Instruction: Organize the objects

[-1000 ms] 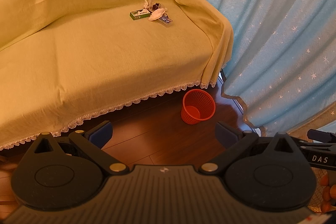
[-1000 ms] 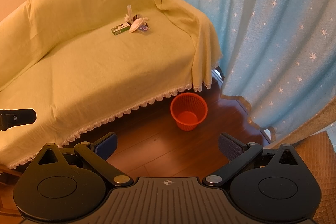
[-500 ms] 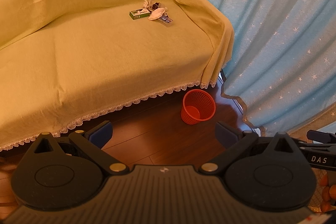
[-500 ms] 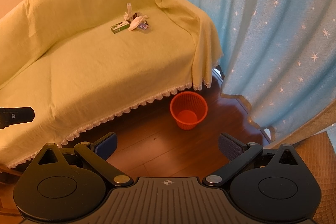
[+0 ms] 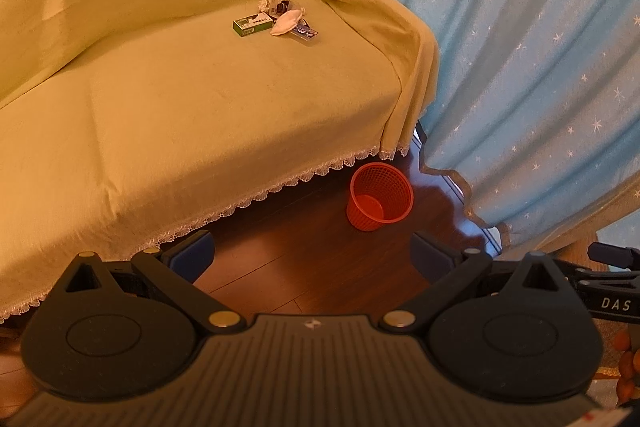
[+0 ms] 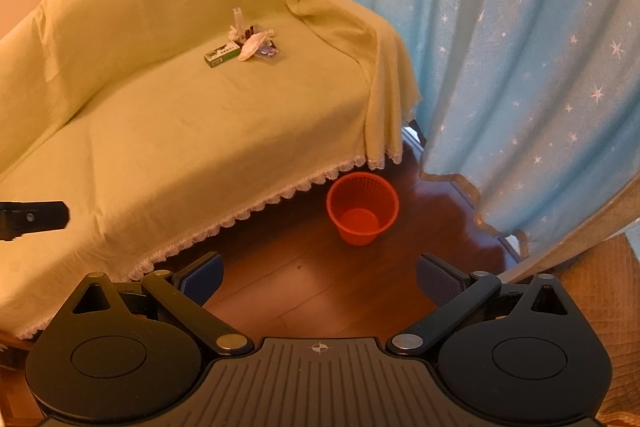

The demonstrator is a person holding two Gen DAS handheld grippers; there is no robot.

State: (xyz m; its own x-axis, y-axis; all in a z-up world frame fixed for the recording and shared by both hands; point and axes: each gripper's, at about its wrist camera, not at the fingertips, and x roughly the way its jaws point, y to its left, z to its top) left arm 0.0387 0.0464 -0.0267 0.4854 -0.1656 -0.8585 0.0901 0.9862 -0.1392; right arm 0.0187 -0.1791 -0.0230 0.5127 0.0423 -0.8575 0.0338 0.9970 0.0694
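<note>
Covered sofa [image 5: 200,99], wood floor [image 5: 304,267], seemingly empty basket [image 5: 380,203].

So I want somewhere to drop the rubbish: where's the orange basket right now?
In both wrist views the orange basket stands on the wooden floor, just off the sofa's right front corner, beside the blue star curtain.

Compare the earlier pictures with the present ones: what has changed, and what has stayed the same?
Only the right gripper has shifted slightly, the sofa sliding right and down in its view. Both grippers, including the left gripper, stay open and empty. The clutter and red basket are untouched.
</note>
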